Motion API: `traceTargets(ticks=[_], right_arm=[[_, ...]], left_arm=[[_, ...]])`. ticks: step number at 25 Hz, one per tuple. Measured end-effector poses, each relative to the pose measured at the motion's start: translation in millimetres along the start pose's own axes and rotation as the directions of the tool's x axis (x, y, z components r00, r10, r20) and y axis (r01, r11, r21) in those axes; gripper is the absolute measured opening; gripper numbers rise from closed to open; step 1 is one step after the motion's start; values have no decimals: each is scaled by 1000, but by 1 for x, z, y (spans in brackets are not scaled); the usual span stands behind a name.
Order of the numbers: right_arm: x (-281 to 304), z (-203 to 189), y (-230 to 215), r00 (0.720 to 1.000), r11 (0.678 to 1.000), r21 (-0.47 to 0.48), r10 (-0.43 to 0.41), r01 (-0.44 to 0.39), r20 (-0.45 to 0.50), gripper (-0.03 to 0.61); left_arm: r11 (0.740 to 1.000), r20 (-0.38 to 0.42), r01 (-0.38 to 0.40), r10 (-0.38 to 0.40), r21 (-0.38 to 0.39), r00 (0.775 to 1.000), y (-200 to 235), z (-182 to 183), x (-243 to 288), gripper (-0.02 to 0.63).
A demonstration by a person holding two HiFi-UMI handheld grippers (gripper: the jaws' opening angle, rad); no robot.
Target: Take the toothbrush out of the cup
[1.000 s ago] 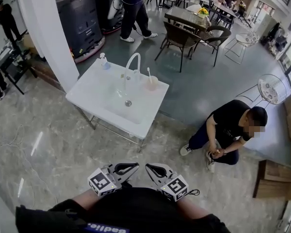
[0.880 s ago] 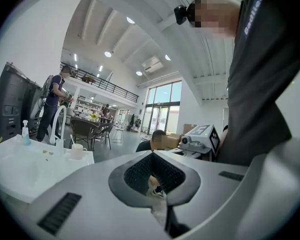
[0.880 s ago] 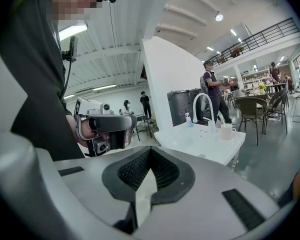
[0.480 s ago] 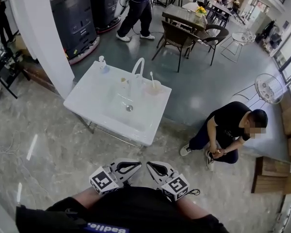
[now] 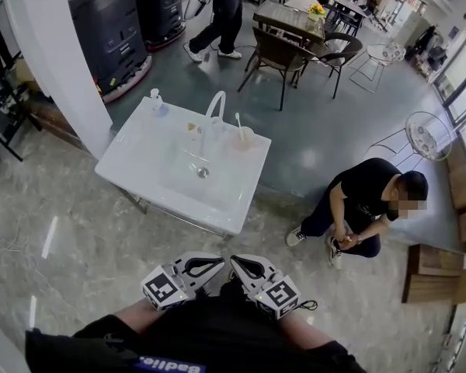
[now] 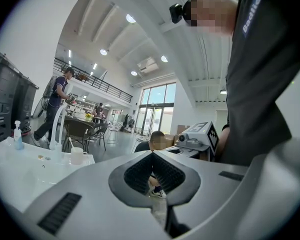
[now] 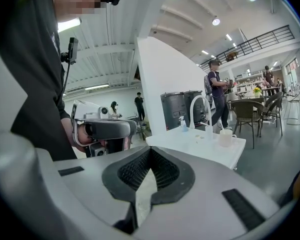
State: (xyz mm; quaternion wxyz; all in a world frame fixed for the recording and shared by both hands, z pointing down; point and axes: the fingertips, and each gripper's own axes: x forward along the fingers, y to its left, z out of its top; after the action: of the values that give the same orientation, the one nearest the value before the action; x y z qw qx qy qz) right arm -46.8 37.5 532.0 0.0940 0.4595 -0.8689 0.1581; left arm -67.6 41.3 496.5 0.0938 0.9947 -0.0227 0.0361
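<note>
While the sink (image 5: 140, 162) has drawn slightly nearer, left gripper (image 5: 210, 266) and right gripper (image 5: 245, 266) stay closed, empty, at the waist; toothbrush (image 5: 238, 123) stands in cup (image 5: 245, 137) well ahead: approach under way.

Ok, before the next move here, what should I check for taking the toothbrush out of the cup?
1. The toothbrush stands in the cup: ok; on the sink, right of the faucet.
2. Nothing held: ok; left gripper and right gripper are empty.
3. Jaws open for grasping: not ok; both pairs are together.
4. Within reach of the cup: not ok; both grippers sit by the wearer's torso, floor between them and the sink.
5. Way to the sink: ok; the crouching person is off to its right.
6. Brush loose in the cup: cannot tell; too small.
</note>
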Motion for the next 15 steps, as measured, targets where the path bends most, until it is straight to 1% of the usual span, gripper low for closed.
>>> traceTargets(ticks=[5, 9, 12, 15], right_arm=[[-2, -6, -25, 1000, 1000, 4, 19, -19, 7, 6], [-3, 7, -50, 999, 999, 2, 42, -42, 6, 6], [0, 16, -67, 998, 998, -3, 62, -62, 13, 6], [3, 17, -81, 996, 997, -4, 82, -82, 18, 6]], left_arm=[[1000, -15, -26, 26, -2, 1000, 12, 1, 17, 9], [996, -58, -88, 88, 2, 994, 30, 10, 33, 9], [994, -46, -108, 109, 10, 993, 42, 21, 46, 9], [995, -17, -101, 101, 0, 995, 48, 21, 59, 9]])
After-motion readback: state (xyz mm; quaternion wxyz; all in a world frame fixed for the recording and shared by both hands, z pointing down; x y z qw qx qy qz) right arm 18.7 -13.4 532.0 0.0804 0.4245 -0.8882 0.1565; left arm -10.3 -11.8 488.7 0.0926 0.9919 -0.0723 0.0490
